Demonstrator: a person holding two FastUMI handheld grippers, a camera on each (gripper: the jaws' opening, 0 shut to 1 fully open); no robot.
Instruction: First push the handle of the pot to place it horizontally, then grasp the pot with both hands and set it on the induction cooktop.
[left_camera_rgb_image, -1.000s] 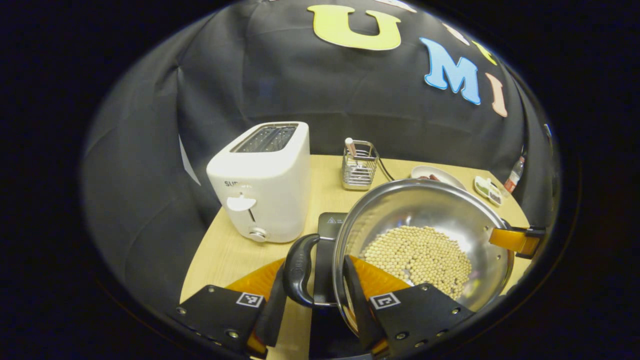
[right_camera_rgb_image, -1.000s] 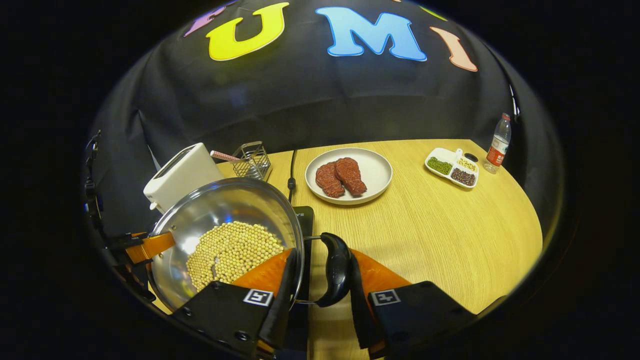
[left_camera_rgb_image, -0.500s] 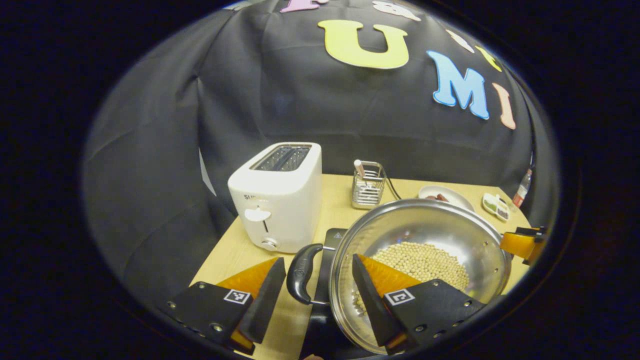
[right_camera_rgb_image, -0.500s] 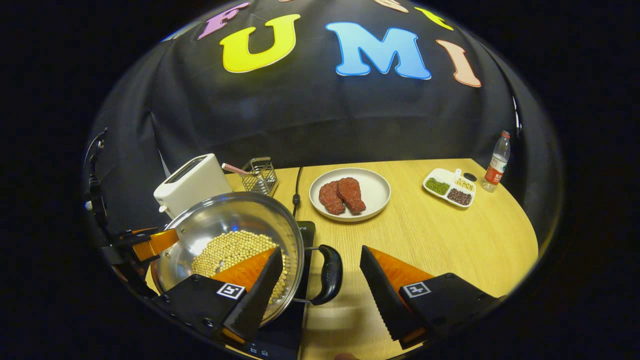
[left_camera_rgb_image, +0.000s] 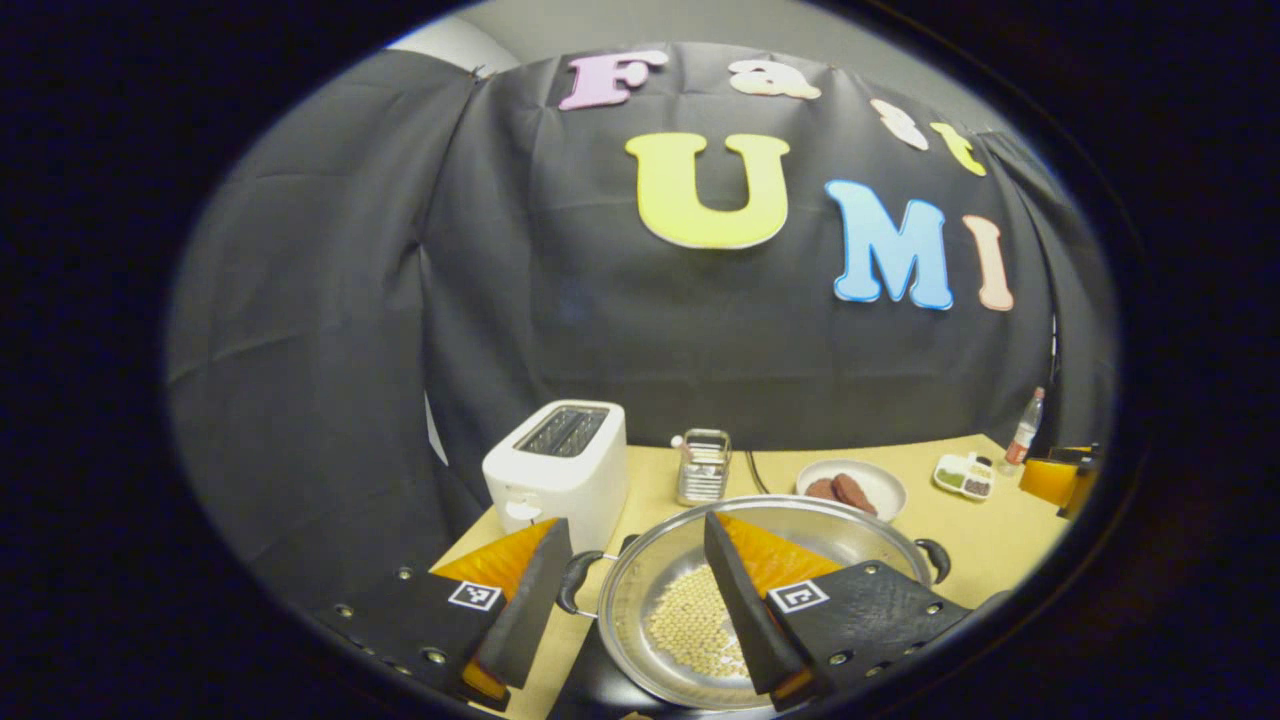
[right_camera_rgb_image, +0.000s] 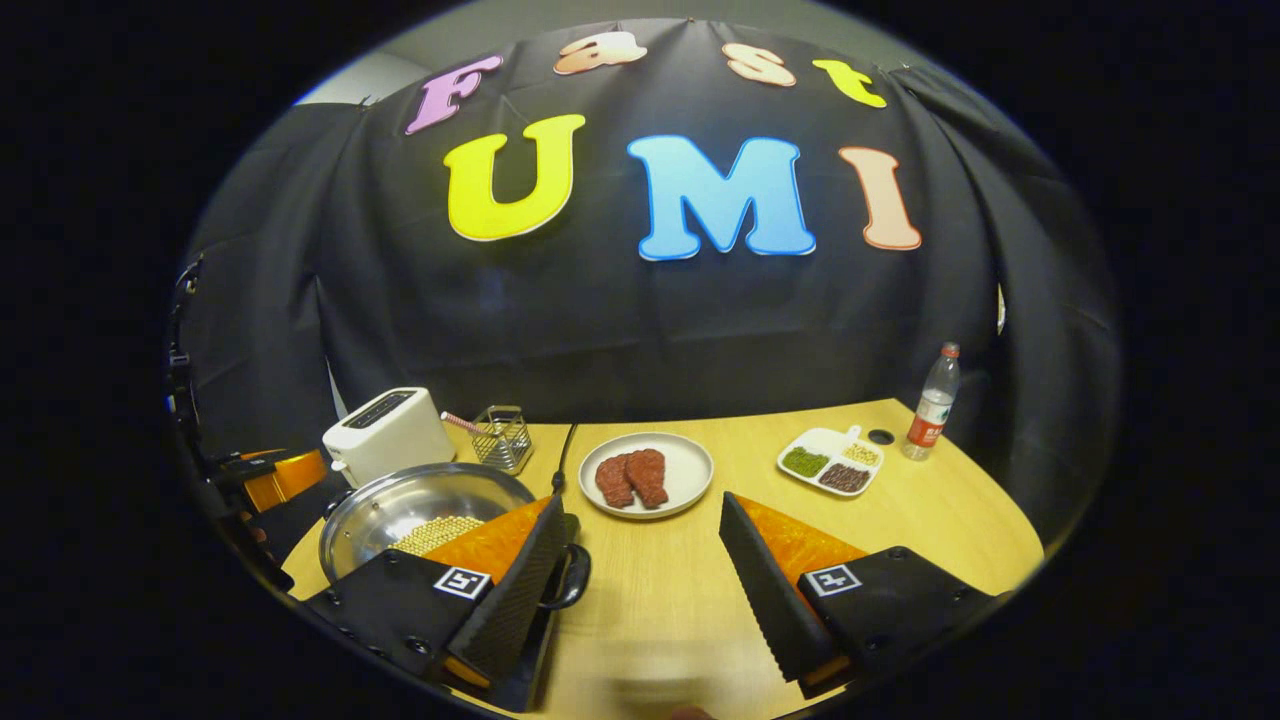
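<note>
Steel pot (left_camera_rgb_image: 760, 600) is sitting on the black cooktop (right_camera_rgb_image: 560, 600) near the tabletop's (right_camera_rgb_image: 900, 540) front left corner, holding pale beans (left_camera_rgb_image: 695, 630) (both side handles are lying level). Left gripper (left_camera_rgb_image: 630, 620) is hanging above it with fingers spread apart, gripping nothing. Right gripper (right_camera_rgb_image: 640, 590) is likewise gaping over bare wood beside the pot's handle (right_camera_rgb_image: 570, 580). Behind are sitting a toaster (right_camera_rgb_image: 388, 432) and a plate (right_camera_rgb_image: 685, 470).

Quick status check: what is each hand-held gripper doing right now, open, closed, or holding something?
Left hand-held gripper: open, holding nothing, above the pot.
Right hand-held gripper: open, holding nothing, above the table.
</note>
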